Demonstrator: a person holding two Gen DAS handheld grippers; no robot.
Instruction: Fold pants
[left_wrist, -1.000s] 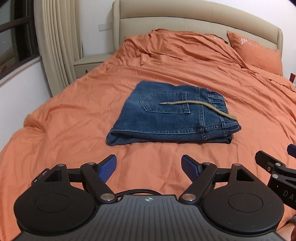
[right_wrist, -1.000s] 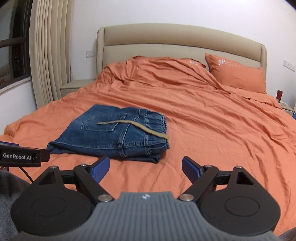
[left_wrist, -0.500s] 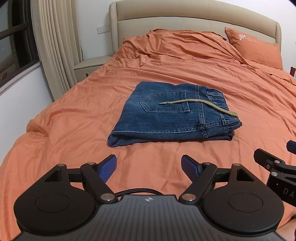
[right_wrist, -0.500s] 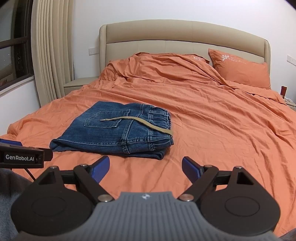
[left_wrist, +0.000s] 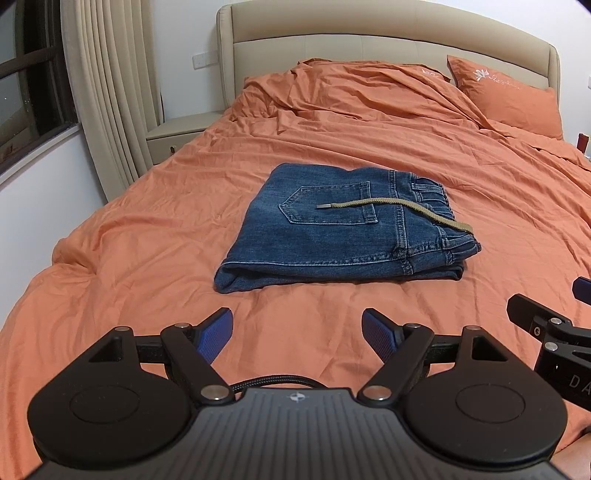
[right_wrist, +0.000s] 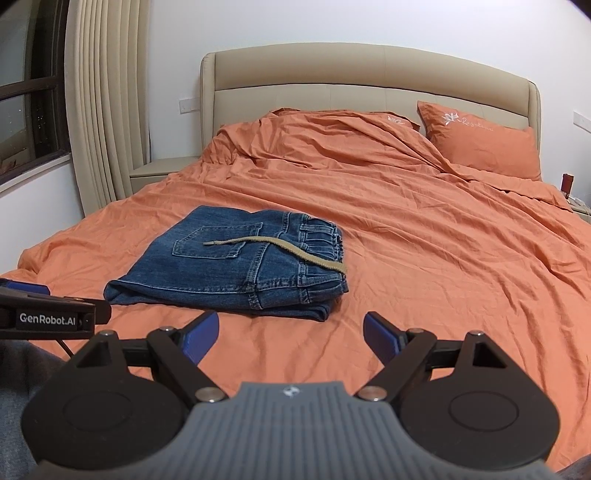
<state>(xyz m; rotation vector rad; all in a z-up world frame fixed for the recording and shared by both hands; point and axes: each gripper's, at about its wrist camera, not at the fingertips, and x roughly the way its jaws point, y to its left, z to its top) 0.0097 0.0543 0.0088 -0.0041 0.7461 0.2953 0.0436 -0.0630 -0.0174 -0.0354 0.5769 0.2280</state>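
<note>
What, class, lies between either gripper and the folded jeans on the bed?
Nothing visible: only bare orange bedsheet separates the open left gripper and open right gripper from the jeans.

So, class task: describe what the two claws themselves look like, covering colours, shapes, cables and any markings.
Both match: the left claw and right claw each have black linkage arms with silver pivot pins, round black discs either side, and blue ribbed pads on the fingers. The left's ribbed body looks black, with a braided black cable; the right's looks grey. Seen from the right wrist view, the left claw's finger reads "GenRobot.AI" in white.
</note>
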